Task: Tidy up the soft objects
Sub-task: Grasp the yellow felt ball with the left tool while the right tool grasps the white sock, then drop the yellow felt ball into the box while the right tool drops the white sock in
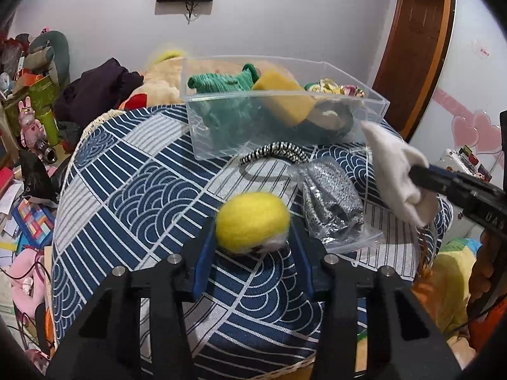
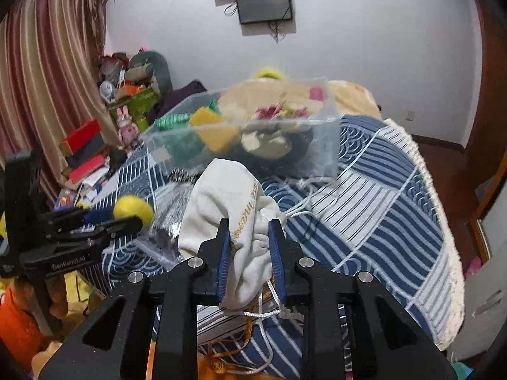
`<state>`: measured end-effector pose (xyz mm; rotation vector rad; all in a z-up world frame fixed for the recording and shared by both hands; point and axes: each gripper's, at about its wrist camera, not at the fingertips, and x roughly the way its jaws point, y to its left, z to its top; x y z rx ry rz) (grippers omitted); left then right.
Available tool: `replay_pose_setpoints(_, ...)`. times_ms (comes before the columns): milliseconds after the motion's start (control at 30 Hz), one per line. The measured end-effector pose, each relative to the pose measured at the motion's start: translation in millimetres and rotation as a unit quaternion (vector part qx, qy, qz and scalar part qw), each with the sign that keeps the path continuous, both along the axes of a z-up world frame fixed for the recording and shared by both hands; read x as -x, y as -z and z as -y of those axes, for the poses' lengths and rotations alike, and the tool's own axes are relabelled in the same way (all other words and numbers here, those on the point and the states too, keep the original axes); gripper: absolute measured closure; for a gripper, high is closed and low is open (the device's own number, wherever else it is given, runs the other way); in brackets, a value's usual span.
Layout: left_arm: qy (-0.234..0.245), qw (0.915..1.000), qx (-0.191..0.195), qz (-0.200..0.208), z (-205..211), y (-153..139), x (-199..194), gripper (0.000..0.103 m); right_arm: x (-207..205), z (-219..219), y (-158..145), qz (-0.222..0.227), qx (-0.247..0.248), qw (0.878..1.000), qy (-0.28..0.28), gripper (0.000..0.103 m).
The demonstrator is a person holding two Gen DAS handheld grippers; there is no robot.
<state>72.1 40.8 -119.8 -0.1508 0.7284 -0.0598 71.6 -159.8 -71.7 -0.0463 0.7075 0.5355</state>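
Centrally, blue wave-patterned tablecloth (image 1: 133, 190) bears clear plastic bin (image 1: 221, 145) | left gripper (image 1: 253, 240) pinches yellow felt ball (image 1: 253, 221); right gripper (image 2: 250, 250) pinches white drawstring pouch (image 2: 228, 202) | white wall (image 1: 285, 25); striped curtain (image 2: 47, 79)

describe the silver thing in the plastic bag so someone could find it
On the blue patterned bedspread, just in front of the clear plastic bin, lies a silvery mesh item in a clear bag. It is the only shiny metallic thing, beside a striped black-and-white band.

Yellow felt ball (image 1: 253, 220); white pouch (image 2: 231, 218), gold lettering; navy-white wave-patterned cloth (image 1: 133, 186); green knit (image 1: 218, 84); silver mesh bag (image 1: 331, 204).
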Motion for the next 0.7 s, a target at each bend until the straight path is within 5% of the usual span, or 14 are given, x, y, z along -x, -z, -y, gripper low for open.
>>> replay_pose_setpoints(700, -0.012, 0.9949, -0.013, 0.099, -27.7, -91.4, -34.7, 0.058, -23.9, -1.8, -84.9, 0.149, -0.018, 0.988, 0.049, 0.082)
